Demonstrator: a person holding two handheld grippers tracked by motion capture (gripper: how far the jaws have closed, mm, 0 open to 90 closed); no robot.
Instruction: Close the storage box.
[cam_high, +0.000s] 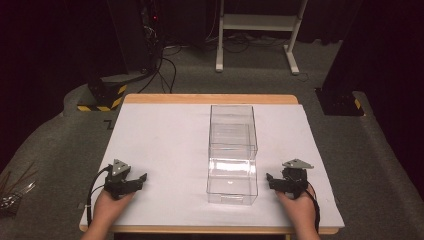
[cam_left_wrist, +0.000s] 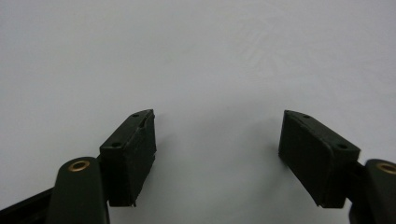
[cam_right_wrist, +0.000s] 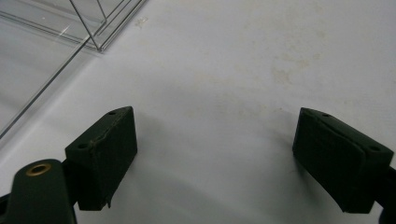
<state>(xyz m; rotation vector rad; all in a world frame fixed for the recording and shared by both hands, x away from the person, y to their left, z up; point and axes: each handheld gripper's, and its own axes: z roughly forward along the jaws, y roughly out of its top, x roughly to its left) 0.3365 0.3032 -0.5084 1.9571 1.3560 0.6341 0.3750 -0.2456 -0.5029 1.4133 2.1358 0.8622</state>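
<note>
1. Your left gripper (cam_high: 131, 181) rests on the white table cover (cam_high: 165, 145) at the near left, jaws apart with nothing between them, well clear of the box.
2. The clear plastic box (cam_high: 232, 152) sits centre-right, its drawer end facing you, handy for either hand.
3. Your right gripper (cam_high: 278, 181) waits just beside the box's near right corner, jaws wide and empty, likely poised to reach in.

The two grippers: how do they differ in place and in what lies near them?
The left gripper rests on the white sheet far from the clear box; the right gripper lies close beside it. In the gripper views, the left gripper faces bare sheet, while the right gripper has the box's edge ahead. Both are empty, jaws apart.
</note>
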